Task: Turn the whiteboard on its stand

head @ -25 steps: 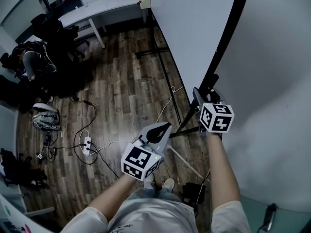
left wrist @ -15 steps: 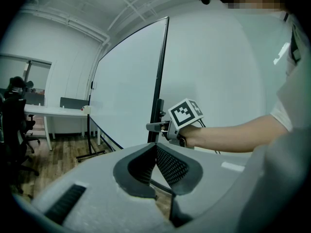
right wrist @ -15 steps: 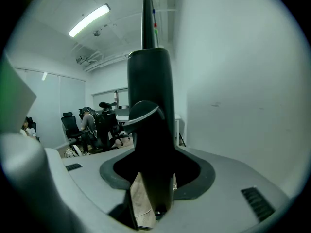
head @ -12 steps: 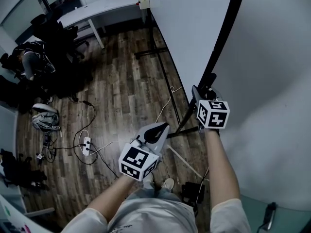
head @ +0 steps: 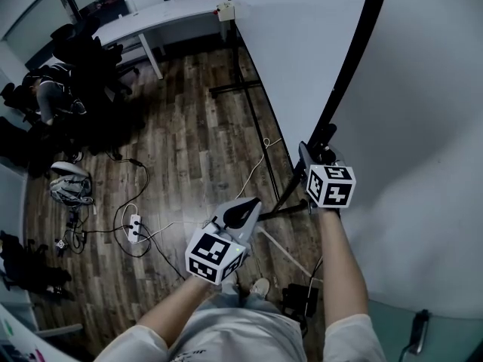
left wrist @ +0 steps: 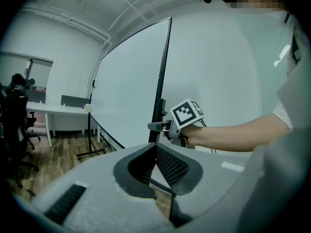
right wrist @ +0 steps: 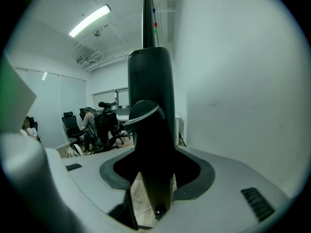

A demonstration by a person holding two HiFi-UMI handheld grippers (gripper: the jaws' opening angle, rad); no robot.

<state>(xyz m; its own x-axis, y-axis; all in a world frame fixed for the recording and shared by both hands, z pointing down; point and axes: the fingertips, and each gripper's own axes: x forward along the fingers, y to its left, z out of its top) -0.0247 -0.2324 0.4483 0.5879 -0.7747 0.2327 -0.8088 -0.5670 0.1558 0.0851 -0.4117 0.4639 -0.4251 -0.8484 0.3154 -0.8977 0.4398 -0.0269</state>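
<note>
The big whiteboard [head: 302, 44] stands upright on its black stand [head: 260, 138], which has feet on the wood floor. Its black side frame [head: 351, 66] runs down to my right gripper [head: 317, 153], which is shut on that frame at about waist height. In the right gripper view the black frame post [right wrist: 150, 96] fills the gap between the jaws of the right gripper [right wrist: 153, 144]. My left gripper [head: 243, 211] hangs free to the left of the stand, shut and holding nothing. The left gripper view shows the board [left wrist: 131, 91] and the right gripper [left wrist: 154, 126] on its edge.
A white wall [head: 423, 164] is close on the right. A white desk [head: 162, 13] stands behind the board. Office chairs and a seated person [head: 53, 96] are at far left. A power strip with cables [head: 136, 225] and a bag [head: 72, 183] lie on the floor.
My right gripper has shifted slightly left and up along the black frame and closed on it. The left gripper has barely moved.
</note>
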